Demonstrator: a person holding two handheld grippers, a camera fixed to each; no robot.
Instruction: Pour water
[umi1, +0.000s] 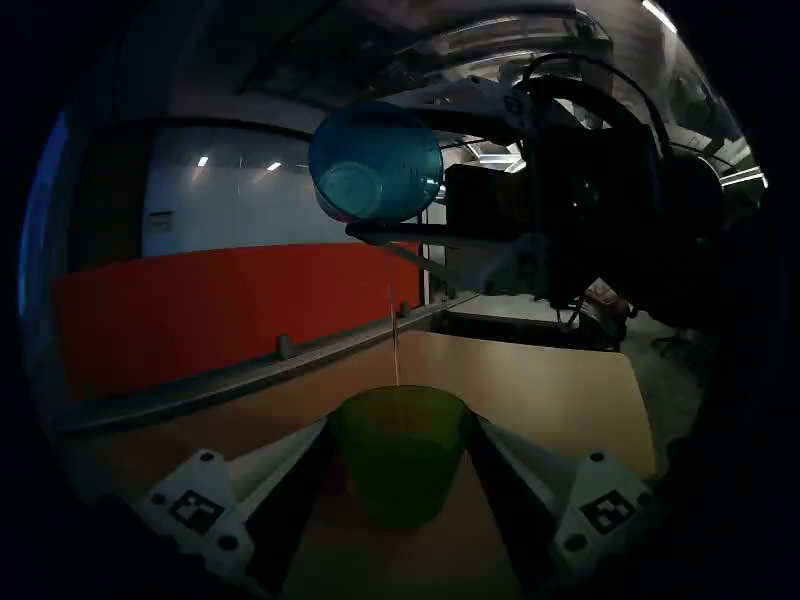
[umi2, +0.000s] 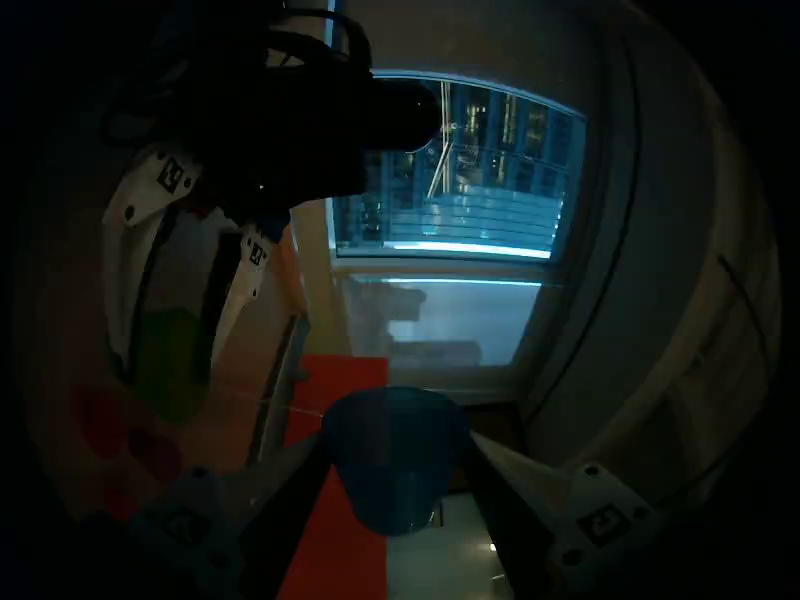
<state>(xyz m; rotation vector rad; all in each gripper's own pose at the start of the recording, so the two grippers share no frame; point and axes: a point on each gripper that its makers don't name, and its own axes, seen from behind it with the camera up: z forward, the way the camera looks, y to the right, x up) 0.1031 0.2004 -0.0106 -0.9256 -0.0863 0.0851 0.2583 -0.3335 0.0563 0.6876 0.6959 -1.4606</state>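
In the left gripper view a green cup (umi1: 402, 455) stands upright between my left gripper's (umi1: 400, 470) white fingers, which press on both its sides. Above it the blue cup (umi1: 375, 162) is tipped over, held by the right gripper. A thin stream of water (umi1: 394, 330) falls from it into the green cup. In the right gripper view the blue cup (umi2: 394, 458) sits clamped between my right gripper's (umi2: 395, 470) fingers, turned on its side. The left gripper's fingers (umi2: 150, 240) with the green cup (umi2: 172, 360) appear at the left, with the water line (umi2: 270, 400) running toward it.
A wooden table top (umi1: 540, 385) lies under the cups, with a metal rail (umi1: 260, 365) and a red wall panel (umi1: 220, 300) behind. A dark window (umi2: 470, 210) with city lights faces the right gripper view. Red shapes (umi2: 130, 440) lie on the table near the green cup.
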